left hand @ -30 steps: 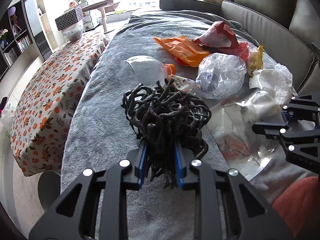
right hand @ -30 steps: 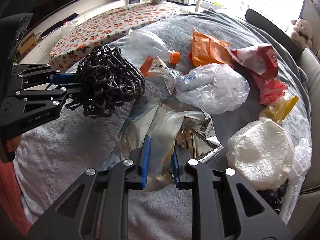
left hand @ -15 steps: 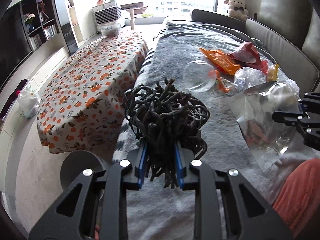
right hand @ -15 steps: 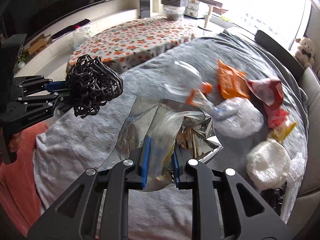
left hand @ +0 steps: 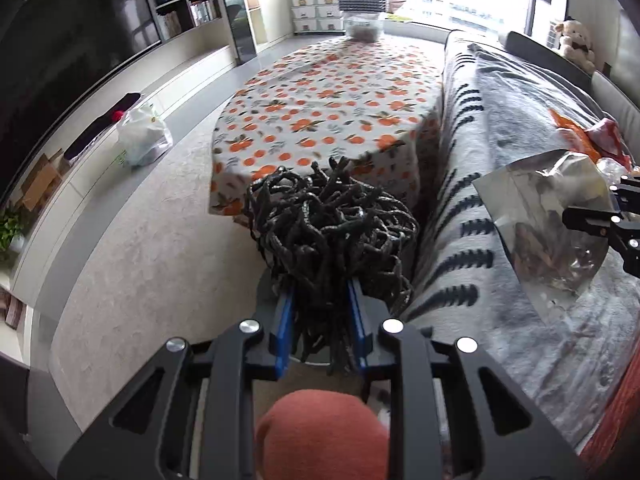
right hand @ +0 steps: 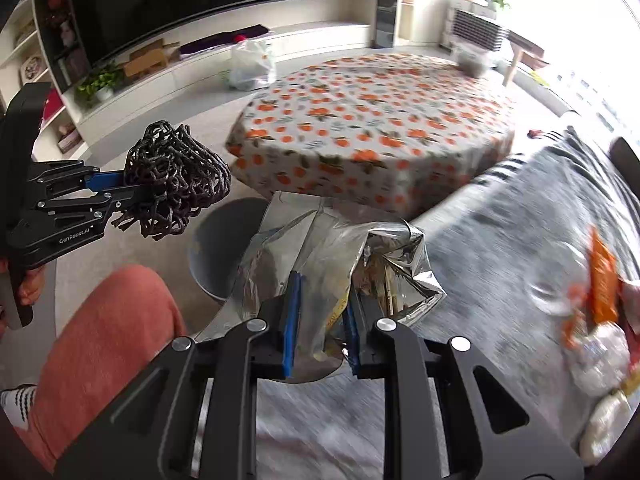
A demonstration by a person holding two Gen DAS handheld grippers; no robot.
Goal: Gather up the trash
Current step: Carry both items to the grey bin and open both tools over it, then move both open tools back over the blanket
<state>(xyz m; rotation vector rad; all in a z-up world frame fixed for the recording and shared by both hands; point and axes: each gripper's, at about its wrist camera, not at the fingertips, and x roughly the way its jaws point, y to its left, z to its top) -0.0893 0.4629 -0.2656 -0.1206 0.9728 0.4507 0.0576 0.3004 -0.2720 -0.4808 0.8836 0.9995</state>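
Left wrist view: left gripper (left hand: 320,316) clamps a tangled black rope net bundle (left hand: 332,232), held off the sofa's front edge, above a grey round bin (left hand: 266,300).
Right wrist view: right gripper (right hand: 320,334) pinches a crumpled silver foil-and-clear plastic bag (right hand: 332,256) beside the bin (right hand: 218,252).
Risk: dangling net strands may snag a finger on release; the bag could catch the rim.

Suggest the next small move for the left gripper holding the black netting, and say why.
Probably carry the left gripper a little further until it hangs over the grey bin, then open it. It is shut on the black netting, and the bin's rim shows just below and beyond that bundle, beside the sofa, so a short move should suffice.
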